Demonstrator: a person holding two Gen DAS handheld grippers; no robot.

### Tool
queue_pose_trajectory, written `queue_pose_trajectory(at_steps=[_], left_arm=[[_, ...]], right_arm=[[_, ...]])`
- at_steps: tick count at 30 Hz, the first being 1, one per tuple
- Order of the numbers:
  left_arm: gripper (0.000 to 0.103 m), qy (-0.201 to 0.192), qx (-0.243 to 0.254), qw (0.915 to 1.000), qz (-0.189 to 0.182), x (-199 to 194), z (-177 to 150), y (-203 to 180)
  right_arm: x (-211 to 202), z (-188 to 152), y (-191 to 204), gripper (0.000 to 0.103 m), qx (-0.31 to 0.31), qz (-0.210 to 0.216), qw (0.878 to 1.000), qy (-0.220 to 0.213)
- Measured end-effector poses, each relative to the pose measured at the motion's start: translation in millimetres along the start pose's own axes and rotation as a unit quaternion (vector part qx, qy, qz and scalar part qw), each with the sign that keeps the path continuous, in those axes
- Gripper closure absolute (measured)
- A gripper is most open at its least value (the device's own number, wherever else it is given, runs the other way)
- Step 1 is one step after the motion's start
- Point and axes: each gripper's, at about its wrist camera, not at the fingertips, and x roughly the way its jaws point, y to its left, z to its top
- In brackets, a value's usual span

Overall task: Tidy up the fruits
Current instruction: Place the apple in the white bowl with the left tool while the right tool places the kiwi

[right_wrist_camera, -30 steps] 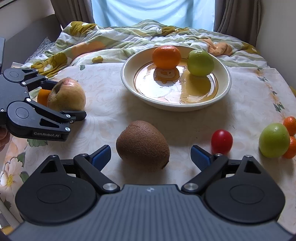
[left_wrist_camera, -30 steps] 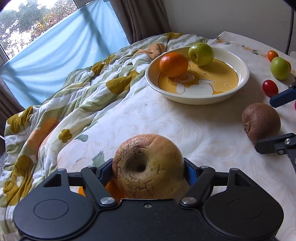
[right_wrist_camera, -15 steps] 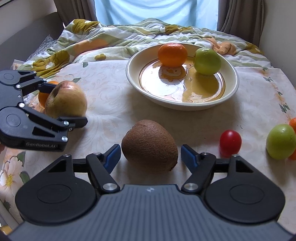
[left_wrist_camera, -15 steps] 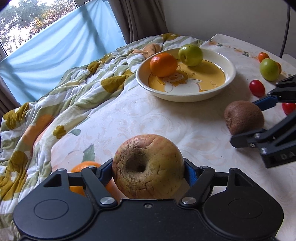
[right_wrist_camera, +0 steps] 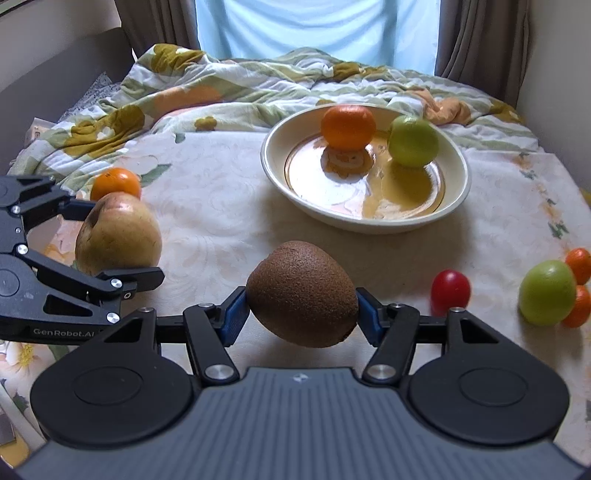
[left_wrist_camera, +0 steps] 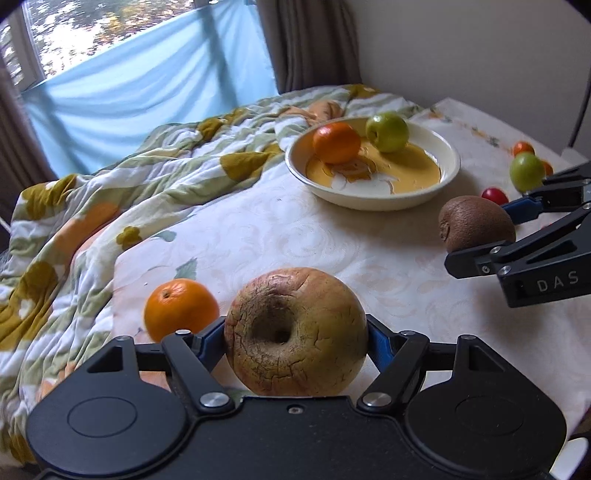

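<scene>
Right tongs [right_wrist_camera: 302, 317] have just been closing – pads now grip kiwi [right_wrist_camera: 302, 293], lifted off desk [right_wrist_camera: 221, 206]. Left tongs [left_wrist_camera: 295, 334] hold big apple [left_wrist_camera: 295, 332] w/ small orange [left_wrist_camera: 181, 308] uncovered behind – bowl [right_wrist_camera: 458, 199] beyond.

Rumpled quilt [right_wrist_camera: 229, 92], green-white stripes with mustard and orange flowers, bunched along far and left edge of table. Cream floral tablecloth [right_wrist_camera: 207, 221] covers the tabletop. Light blue sheet [left_wrist_camera: 147, 85] hangs over window [left_wrist_camera: 74, 33]. Brown curtains [right_wrist_camera: 476, 40] either side. Plain wall [left_wrist_camera: 461, 44] at right.
</scene>
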Motion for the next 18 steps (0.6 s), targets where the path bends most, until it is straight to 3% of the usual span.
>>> queue_pose_trajectory(at_steps=[18], left_arm=[[0.024, -0.050, -0.077, 0.9954, 0.026, -80, 10, -3]], right_arm=[[-82, 5, -5, 0.027, 0.016, -0.020, 0.999, -0.035]])
